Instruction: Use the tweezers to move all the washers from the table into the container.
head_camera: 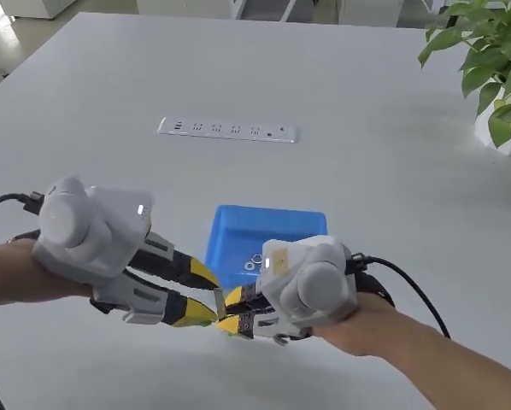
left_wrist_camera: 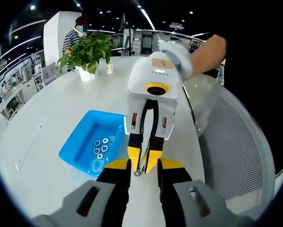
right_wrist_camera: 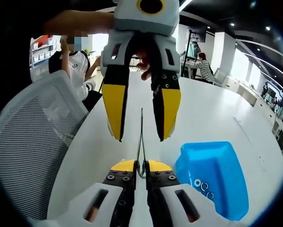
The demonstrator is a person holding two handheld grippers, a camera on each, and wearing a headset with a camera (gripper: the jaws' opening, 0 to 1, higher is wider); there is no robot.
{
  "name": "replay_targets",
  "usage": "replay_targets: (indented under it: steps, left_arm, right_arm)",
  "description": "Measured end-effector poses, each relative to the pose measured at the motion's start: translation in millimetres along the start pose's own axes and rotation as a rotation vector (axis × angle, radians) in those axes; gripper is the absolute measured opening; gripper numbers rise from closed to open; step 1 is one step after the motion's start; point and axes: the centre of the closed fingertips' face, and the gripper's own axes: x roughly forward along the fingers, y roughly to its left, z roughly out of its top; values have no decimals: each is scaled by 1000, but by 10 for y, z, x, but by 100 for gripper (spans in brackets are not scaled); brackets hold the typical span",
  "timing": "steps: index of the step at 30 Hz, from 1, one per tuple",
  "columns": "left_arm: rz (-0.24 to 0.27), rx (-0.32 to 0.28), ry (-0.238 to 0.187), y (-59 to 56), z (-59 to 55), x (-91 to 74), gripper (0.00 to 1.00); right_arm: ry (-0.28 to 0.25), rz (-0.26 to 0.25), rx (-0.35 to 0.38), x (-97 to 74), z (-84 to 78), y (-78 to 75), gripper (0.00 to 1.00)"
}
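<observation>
Tweezers (right_wrist_camera: pixel 141 142) stand at lower centre of the right gripper view, arms nearly together; whether the tips carry anything cannot be told. The right gripper (right_wrist_camera: pixel 140 171) clamps them, and the left gripper (left_wrist_camera: pixel 144 171) gapes around them. Washers (left_wrist_camera: pixel 101 147) lie in the blue container (left_wrist_camera: pixel 82 137), lower left. The tan label (left_wrist_camera: pixel 162 63) has unreadable lettering.

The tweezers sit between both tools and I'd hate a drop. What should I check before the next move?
1. Right tool shut on the tweezers: ok.
2. Left tool open, with one jaw on each side of the tweezers: ok.
3. Left tool gripping the tweezers: not ok, a gap shows on both sides.
4. Blue container upright on the table beside the tools: ok.
5. Washers lying inside the container: ok.
6. Washers left on the table: cannot tell.
</observation>
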Motion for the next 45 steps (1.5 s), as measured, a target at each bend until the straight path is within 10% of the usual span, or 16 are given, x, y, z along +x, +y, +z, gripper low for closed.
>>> replay_targets:
  steps: [24, 45]
  left_arm:
    - [129, -124, -113, 20, 18, -222, 58]
    - [268, -182, -167, 167, -18, -380, 89]
  right_arm:
    - [16, 33, -20, -359, 229, -74, 8]
    - [-6, -33, -41, -559, 351, -606, 8]
